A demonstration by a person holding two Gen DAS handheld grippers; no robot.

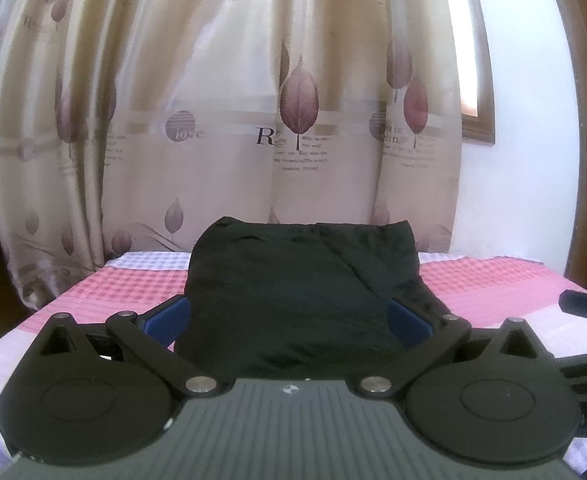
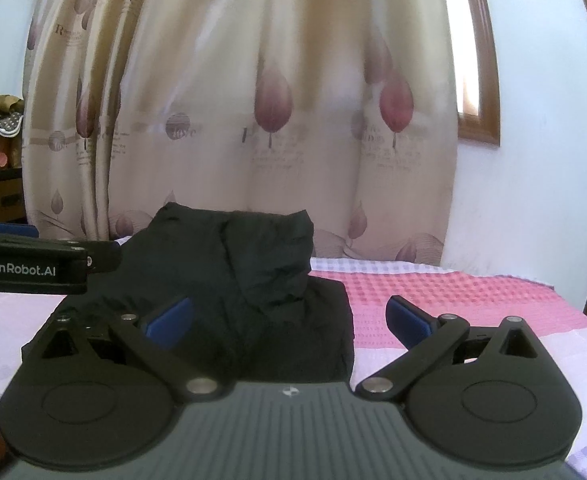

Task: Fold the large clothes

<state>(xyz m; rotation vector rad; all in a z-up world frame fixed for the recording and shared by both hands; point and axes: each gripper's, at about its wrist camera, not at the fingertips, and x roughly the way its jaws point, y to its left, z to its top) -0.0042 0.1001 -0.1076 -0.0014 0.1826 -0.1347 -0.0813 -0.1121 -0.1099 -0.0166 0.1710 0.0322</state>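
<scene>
both claws are held level, low over the bed (image 1: 493, 280), pointing toward the far curtain (image 1: 221, 120). the left claw (image 1: 289, 316) is spread wide, its blue pads (image 1: 169, 316) standing at either side of the black garment (image 1: 301, 288); whether the pads touch the cloth cannot be told. the right claw (image 2: 289, 320) is also spread wide and grips nothing: its left pad (image 2: 171, 318) sits over the garment (image 2: 253, 280), its right pad over the bedsheet (image 2: 433, 292).

the garment is thin, matte black fabric, creased, folded into a compact, roughly rectangular bundle with a raised far portion. it lies on the bed, directly ahead of the left claw and ahead-left of the right claw. the bedsheet is a waffle-textured check in pink, white and lilac bands. the curtain is glossy beige cloth with purple leaf prints and lettering. claw links are black plastic with metal pivot pins; the housings are ribbed grey. in the right wrist view the left claw body (image 2: 33, 268) appears at the left edge, just beside the garment.
</scene>
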